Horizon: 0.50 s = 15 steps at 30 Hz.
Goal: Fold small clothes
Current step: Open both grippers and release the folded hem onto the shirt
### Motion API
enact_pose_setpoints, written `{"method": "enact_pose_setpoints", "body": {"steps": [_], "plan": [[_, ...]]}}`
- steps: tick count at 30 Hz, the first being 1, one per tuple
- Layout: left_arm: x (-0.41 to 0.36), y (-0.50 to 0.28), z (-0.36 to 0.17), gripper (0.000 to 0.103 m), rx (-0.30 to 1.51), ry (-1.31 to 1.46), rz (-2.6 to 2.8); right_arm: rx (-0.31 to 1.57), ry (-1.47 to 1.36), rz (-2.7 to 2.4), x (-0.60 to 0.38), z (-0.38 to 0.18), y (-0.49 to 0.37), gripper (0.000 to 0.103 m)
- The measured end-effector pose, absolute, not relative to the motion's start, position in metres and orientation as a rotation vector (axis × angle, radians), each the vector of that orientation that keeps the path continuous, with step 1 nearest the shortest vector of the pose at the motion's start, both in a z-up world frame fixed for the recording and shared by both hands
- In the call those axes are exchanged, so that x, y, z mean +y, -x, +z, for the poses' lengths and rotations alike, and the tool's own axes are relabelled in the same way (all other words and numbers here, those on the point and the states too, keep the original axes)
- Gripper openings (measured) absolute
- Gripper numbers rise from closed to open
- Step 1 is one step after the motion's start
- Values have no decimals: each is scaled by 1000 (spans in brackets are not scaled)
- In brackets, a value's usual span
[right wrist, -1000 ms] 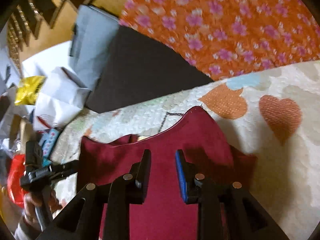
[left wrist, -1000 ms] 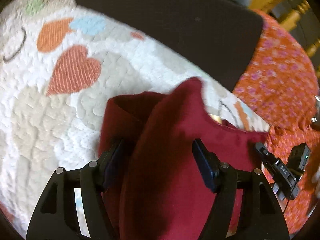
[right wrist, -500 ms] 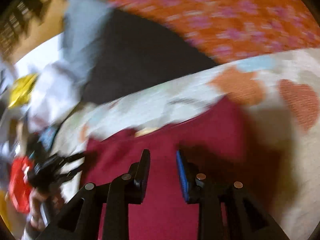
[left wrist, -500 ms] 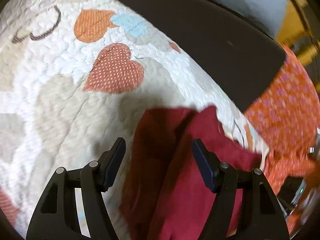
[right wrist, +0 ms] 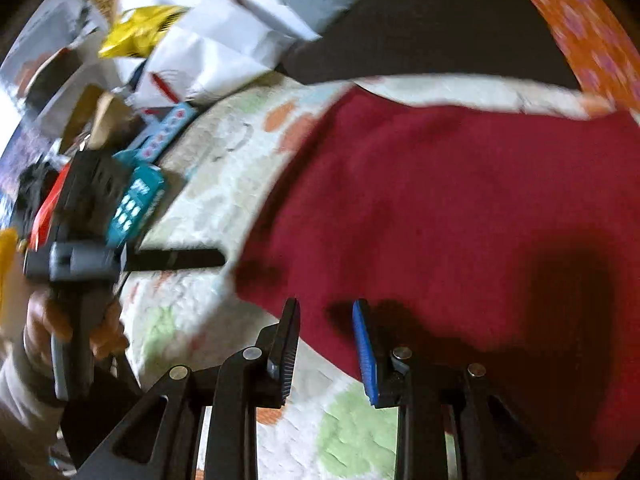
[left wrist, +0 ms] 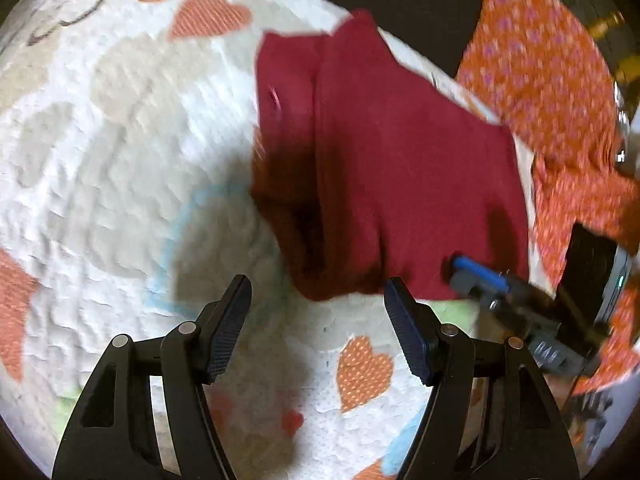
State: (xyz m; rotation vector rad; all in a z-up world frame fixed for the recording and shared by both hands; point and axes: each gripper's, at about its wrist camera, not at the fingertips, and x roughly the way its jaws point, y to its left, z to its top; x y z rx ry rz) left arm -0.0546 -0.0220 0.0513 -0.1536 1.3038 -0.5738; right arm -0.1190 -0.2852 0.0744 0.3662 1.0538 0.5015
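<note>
Maroon garment point(left wrist: 400, 168) lies folded, loose, on heart-print quilt point(left wrist: 120, 160) | left gripper point(left wrist: 316, 320) wide, empty, short of its near hem | right gripper point(right wrist: 325, 344) narrow, empty, over hem | risk: pinching one layer peels fold open | beyond: black mat point(right wrist: 440, 32).

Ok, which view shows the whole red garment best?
The left wrist view: the red garment lies almost whole on the quilt, with its fold line and far edges visible. The right wrist view shows only a close, blurred part, cut off at the right.
</note>
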Motion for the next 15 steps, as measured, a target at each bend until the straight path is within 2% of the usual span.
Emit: {"method": "enact_pose_setpoints", "body": {"steps": [5, 6, 7, 8, 9, 15], "plan": [[-29, 49, 45, 67, 1268, 138, -576, 1044, -475, 502, -304, 68, 127, 26], [-32, 48, 47, 53, 1251, 132, -594, 1042, -484, 504, -306, 68, 128, 26], [-36, 49, 47, 29, 1246, 116, -611, 1042, -491, 505, -307, 68, 129, 26], [-40, 47, 47, 16, 1246, 88, -632, 1045, -499, 504, -307, 65, 128, 26], [-44, 47, 47, 10, 1244, 72, -636, 1049, -511, 502, -308, 64, 127, 26], [-34, 48, 58, 6, 1201, 80, -676, 1053, -533, 494, -309, 67, 128, 26]]}}
